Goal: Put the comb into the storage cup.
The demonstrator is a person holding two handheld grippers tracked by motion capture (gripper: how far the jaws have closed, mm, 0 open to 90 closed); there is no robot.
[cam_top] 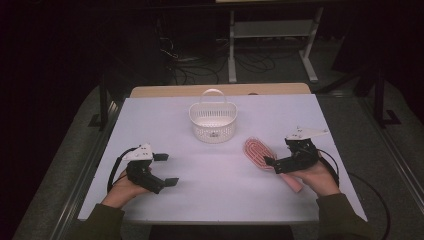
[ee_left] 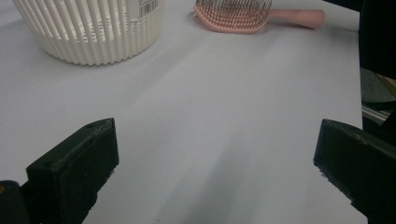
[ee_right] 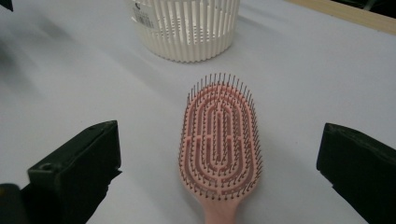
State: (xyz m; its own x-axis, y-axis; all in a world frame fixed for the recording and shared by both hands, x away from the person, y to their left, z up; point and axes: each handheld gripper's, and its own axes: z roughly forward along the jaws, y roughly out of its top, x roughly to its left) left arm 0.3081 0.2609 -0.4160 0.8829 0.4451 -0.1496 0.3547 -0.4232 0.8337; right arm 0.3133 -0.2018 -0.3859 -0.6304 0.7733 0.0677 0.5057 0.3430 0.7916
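Observation:
A pink hairbrush (cam_top: pixel 256 152) lies bristles up on the white table (cam_top: pixel 150 115), right of centre, its handle pointing toward the person. My right gripper (cam_top: pixel 280 151) is open above the brush's handle end. In the right gripper view, the brush head (ee_right: pixel 219 135) lies between the spread jaws of the right gripper (ee_right: pixel 219 158), untouched. A white slatted basket (cam_top: pixel 212 121) with a handle stands at centre back, also seen as the basket (ee_right: pixel 187 28). My left gripper (cam_top: pixel 166 169) is open over bare table at the front left; the left gripper (ee_left: pixel 215 158) faces the basket (ee_left: pixel 93 32) and the hairbrush (ee_left: pixel 233 16).
A wooden strip (cam_top: pixel 220 90) runs along the table's far edge. Beyond it on the dark floor are a white desk frame (cam_top: pixel 270 35) and loose cables (cam_top: pixel 195 70). Metal rails (cam_top: pixel 85 165) flank the table's sides.

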